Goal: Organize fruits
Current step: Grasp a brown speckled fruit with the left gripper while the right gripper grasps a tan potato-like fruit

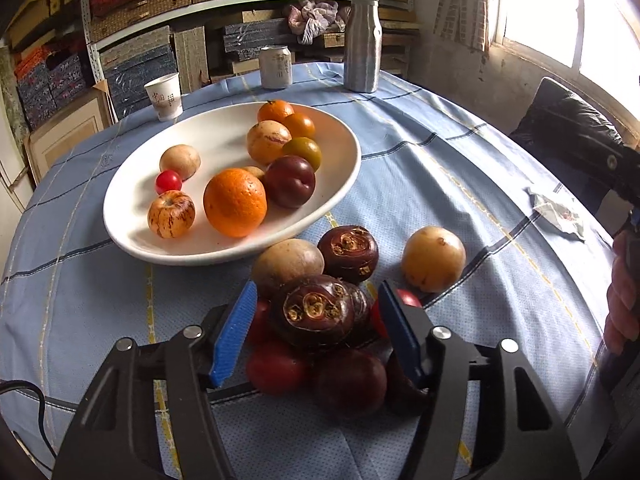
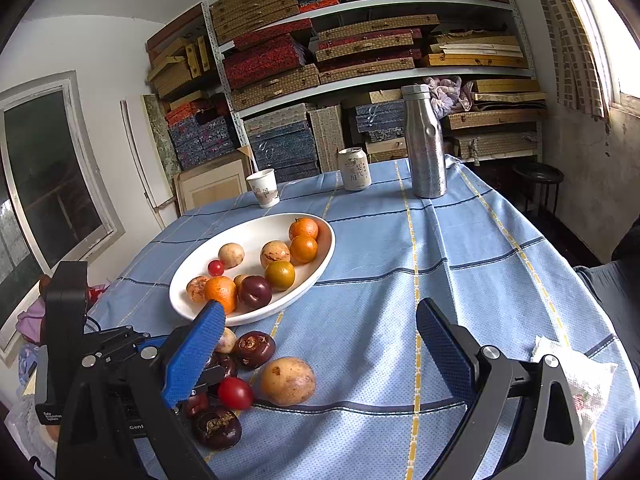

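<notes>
Bowl [image 1: 132, 236] sits mid-bench, holding a big orange [image 1: 235, 202], plum [image 1: 289, 181], cherry tomato [image 1: 168, 181], two tangerines, a green citrus and some speckled pale fruits. Loose pile near the front edge: water chestnuts [image 1: 348, 254], a yellow fruit [image 1: 433, 259], red tomatoes.

My left fingers [image 1: 236, 332] straddle one chestnut [image 1: 314, 309], half spread; can't tell if the pads touch it. Fruits under them are shadowed and hard to tell apart. My right fingers [image 2: 444, 344] are spread wide over bare cloth, holding nothing.

Cup [image 1: 164, 96], can [image 1: 275, 67] and bottle [image 1: 363, 42] stand along the far edge. Crumpled wrapper [image 1: 558, 216] near the right edge.
</notes>
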The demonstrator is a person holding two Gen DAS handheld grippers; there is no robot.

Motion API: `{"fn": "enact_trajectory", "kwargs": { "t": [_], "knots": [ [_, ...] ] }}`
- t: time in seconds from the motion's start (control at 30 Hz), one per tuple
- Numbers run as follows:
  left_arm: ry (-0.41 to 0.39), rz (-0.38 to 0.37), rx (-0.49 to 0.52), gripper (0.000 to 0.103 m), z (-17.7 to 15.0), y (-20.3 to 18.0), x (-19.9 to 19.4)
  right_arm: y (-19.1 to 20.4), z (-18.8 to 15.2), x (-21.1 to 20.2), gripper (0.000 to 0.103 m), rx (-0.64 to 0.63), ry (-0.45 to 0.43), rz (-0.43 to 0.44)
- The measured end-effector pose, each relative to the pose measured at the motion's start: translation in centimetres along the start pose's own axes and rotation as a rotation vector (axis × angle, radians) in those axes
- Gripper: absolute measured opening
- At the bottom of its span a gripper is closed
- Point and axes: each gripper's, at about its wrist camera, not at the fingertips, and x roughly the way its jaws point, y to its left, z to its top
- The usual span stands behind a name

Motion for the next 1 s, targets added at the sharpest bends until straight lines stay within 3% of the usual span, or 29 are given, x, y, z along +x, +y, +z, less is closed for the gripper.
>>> {"fn": "enact_trajectory", "kwargs": {
  "t": [0.27,0.57,0.87,1.0],
  "knots": [
    [0.002,-0.016,-0.011,0.041,-0.1,0.2,-0.1,-0.4,-0.1,0.0,0.097,0.005,0.008,0.0],
    [-0.048,0.001,-0.068,0.041,-0.4,1.9,-2.2,0.1,-0.6,1.3,0.097,-0.006,0.062,0.013],
    [-0.085,0.071,-0.158,0.041,-0.7,5.4,-3.8,1.8,-2.6,4.1,0.096,-0.068,0.21,0.027],
    [-0.095,0.072,-0.171,0.041,-0.8,5.9,-4.3,2.3,-3.1,4.9,0.09,-0.086,0.253,0.038]
  ]
}}
